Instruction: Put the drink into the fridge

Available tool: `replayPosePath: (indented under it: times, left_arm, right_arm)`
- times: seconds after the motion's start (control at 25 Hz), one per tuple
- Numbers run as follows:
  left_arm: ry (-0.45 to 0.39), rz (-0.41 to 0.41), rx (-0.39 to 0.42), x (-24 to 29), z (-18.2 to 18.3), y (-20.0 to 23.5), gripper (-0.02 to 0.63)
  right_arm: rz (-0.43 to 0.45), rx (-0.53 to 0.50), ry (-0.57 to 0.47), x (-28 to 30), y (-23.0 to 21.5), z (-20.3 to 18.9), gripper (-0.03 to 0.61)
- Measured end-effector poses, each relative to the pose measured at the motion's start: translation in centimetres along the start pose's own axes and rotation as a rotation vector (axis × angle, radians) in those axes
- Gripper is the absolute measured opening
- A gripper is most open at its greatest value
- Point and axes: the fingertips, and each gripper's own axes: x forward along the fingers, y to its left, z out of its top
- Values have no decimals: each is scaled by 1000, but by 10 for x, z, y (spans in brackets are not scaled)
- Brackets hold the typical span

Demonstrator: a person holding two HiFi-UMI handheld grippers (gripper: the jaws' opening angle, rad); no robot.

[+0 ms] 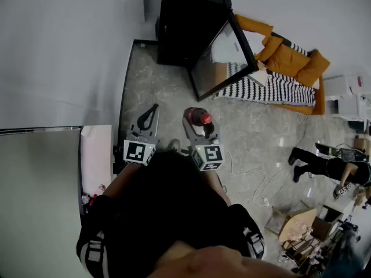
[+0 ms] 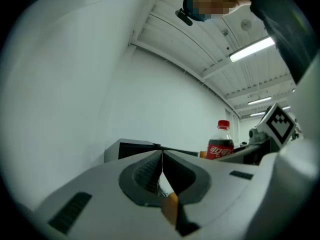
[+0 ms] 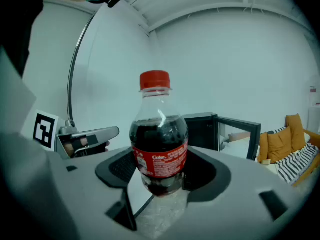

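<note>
A cola bottle (image 3: 159, 139) with a red cap and red label stands upright between the jaws of my right gripper (image 3: 160, 170), which is shut on its lower body. In the head view the bottle (image 1: 204, 119) and right gripper (image 1: 197, 125) are held above the floor, a little short of the black fridge (image 1: 185, 22). The fridge's glass door (image 1: 223, 57) hangs open toward the right. My left gripper (image 1: 152, 112) is beside the right one, shut and holding nothing, its jaws meeting edge to edge (image 2: 160, 170). From there the bottle (image 2: 220, 144) shows to the right.
An orange sofa (image 1: 290, 57) with a striped blanket (image 1: 266, 86) stands right of the fridge. A grey cabinet top (image 1: 35, 184) fills the left. A cable (image 1: 255, 184) lies on the marble floor. A person (image 1: 324, 164) and cardboard boxes (image 1: 295, 225) are at the far right.
</note>
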Motion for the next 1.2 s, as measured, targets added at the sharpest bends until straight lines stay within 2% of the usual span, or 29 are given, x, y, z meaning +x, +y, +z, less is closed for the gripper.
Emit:
replayPosePath:
  times: [0.68, 0.96, 1.12, 1.2]
  left_arm:
    - [-6, 3, -9, -14, 1, 5, 5]
    - [-19, 10, -10, -25, 2, 22, 5]
    - [21, 2, -44, -33, -6, 37, 5]
    - [13, 1, -47, -37, -6, 46, 5]
  right_arm:
    - [7, 0, -13, -4, 15, -1, 295]
    - [12, 8, -23, 4, 30, -3, 295]
    - [3, 4, -22, 12, 41, -1, 295]
    - [-3, 2, -17, 16, 48, -2, 295]
